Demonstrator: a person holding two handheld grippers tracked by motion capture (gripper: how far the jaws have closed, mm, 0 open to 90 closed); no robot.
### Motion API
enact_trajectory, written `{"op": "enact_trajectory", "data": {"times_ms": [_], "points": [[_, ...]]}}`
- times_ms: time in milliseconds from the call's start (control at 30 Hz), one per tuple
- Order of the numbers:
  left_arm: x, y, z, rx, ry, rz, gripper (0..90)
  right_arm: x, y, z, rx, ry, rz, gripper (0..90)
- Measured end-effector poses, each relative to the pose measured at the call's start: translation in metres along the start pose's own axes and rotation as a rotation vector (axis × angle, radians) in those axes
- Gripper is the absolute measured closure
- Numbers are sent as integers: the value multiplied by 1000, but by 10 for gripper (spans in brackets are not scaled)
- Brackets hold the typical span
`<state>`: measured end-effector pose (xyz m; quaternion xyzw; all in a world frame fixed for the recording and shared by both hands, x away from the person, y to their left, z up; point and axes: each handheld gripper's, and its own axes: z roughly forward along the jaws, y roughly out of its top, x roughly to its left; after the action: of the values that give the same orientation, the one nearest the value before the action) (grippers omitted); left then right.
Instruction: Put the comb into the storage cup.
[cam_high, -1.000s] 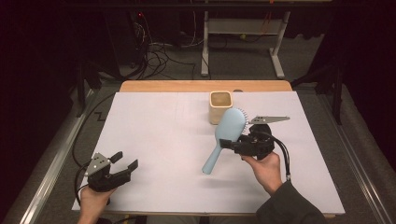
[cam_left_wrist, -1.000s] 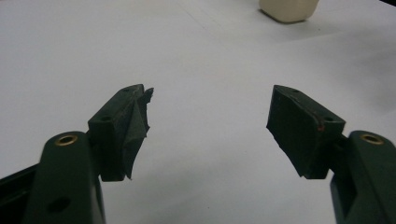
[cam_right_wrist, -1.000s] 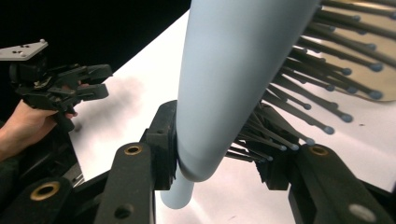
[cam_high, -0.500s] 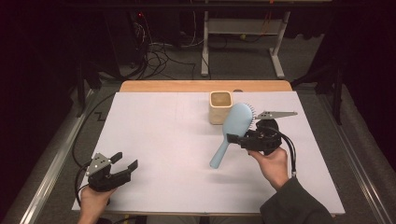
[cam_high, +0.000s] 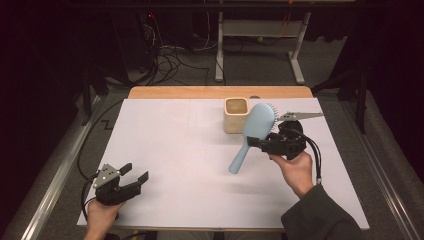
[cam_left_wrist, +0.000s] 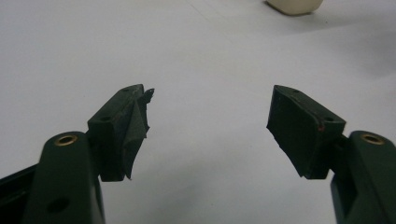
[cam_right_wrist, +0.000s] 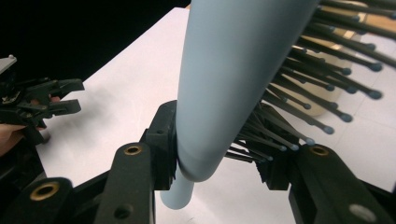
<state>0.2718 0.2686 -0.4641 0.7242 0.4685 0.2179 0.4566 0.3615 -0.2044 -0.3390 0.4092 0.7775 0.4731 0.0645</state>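
Note:
A light blue hairbrush (cam_high: 259, 122) with dark bristles hangs tilted above the white table cover, head up by the cup and handle slanting down to the left. My right gripper (cam_high: 256, 142) is shut on it where the head meets the handle. The right gripper view shows the jaws pressing the brush (cam_right_wrist: 233, 70) from both sides, bristles toward the right jaw, in my right gripper (cam_right_wrist: 219, 154). A beige square cup (cam_high: 236, 115) stands just left of the brush head. My left gripper (cam_high: 135, 176) rests at the near left, open with nothing between its jaws (cam_left_wrist: 210, 121).
The white sheet (cam_high: 190, 150) covers most of the table, with a wooden strip (cam_high: 200, 92) along the far edge. Cables trail off the left side. The cup's base (cam_left_wrist: 294, 5) lies far ahead of the left gripper. Floor, a table frame and wires lie beyond.
The right gripper has lifted the hairbrush and carried it right and away from me, bringing its head beside the cup. The left gripper has stayed put.

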Motion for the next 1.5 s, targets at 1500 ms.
{"op": "enact_trajectory", "data": {"times_ms": [1500], "points": [[-2,-1,2,23,-6,14,296,-19,57,-6,-67,-135,-9,569]]}}
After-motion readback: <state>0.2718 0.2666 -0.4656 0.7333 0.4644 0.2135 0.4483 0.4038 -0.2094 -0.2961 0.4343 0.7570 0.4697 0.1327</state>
